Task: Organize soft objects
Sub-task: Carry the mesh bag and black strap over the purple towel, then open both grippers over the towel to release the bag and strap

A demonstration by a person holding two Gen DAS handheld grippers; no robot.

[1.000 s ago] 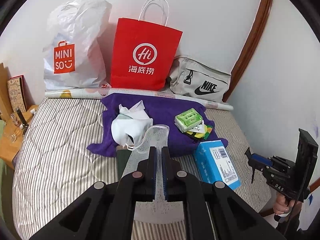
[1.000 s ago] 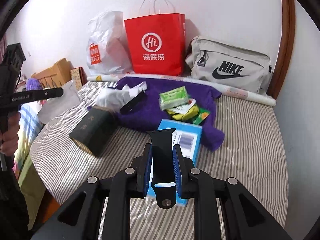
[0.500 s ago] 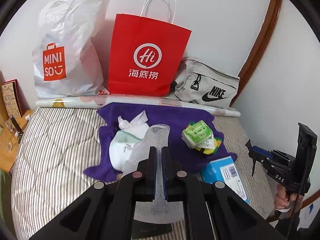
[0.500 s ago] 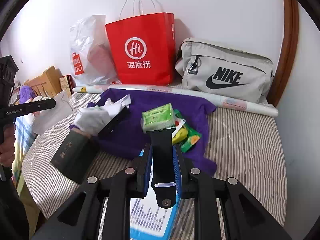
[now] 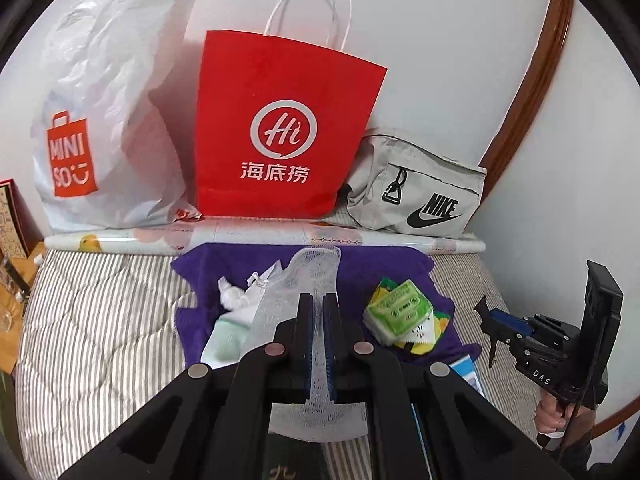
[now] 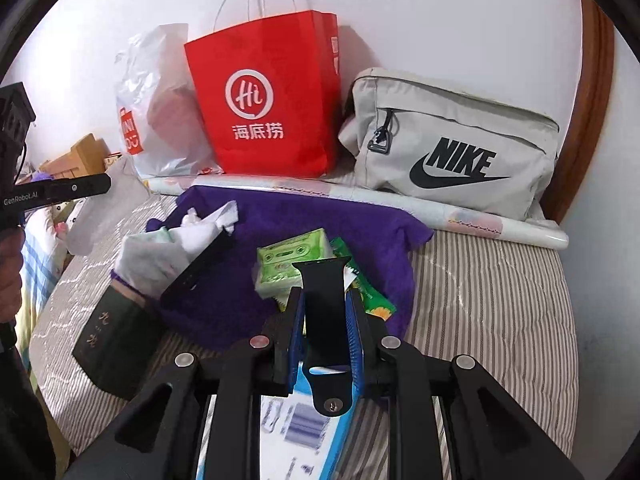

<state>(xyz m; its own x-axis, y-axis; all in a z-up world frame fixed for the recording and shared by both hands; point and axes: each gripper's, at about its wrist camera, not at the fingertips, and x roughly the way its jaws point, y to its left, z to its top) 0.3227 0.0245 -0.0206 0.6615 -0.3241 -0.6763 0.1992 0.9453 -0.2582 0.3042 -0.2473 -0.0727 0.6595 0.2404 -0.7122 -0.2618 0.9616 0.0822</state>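
My left gripper (image 5: 318, 300) is shut on a white mesh foam sleeve (image 5: 316, 272) and holds it above the purple towel (image 5: 376, 272). My right gripper (image 6: 325, 294) is shut on a black watch strap (image 6: 323, 304), held over the towel (image 6: 304, 216). On the towel lie white socks and cloth (image 5: 232, 328) (image 6: 160, 252), a green tissue pack (image 5: 400, 312) (image 6: 292, 264) and yellow-green packets (image 6: 368, 296). Each gripper shows at the edge of the other's view, the right one (image 5: 486, 312) and the left one (image 6: 108, 182).
A striped mattress (image 6: 500, 300) holds a dark green box (image 6: 108, 344) and a blue-white box (image 6: 296, 432). Against the wall stand a white MINISO bag (image 5: 104, 120), a red paper bag (image 5: 280, 136), a grey Nike bag (image 6: 452, 144) and a paper roll (image 5: 260, 236).
Both grippers have moved forward toward the wall and the bags, carrying the mesh sleeve and the watch strap. The towel and bags now appear closer.
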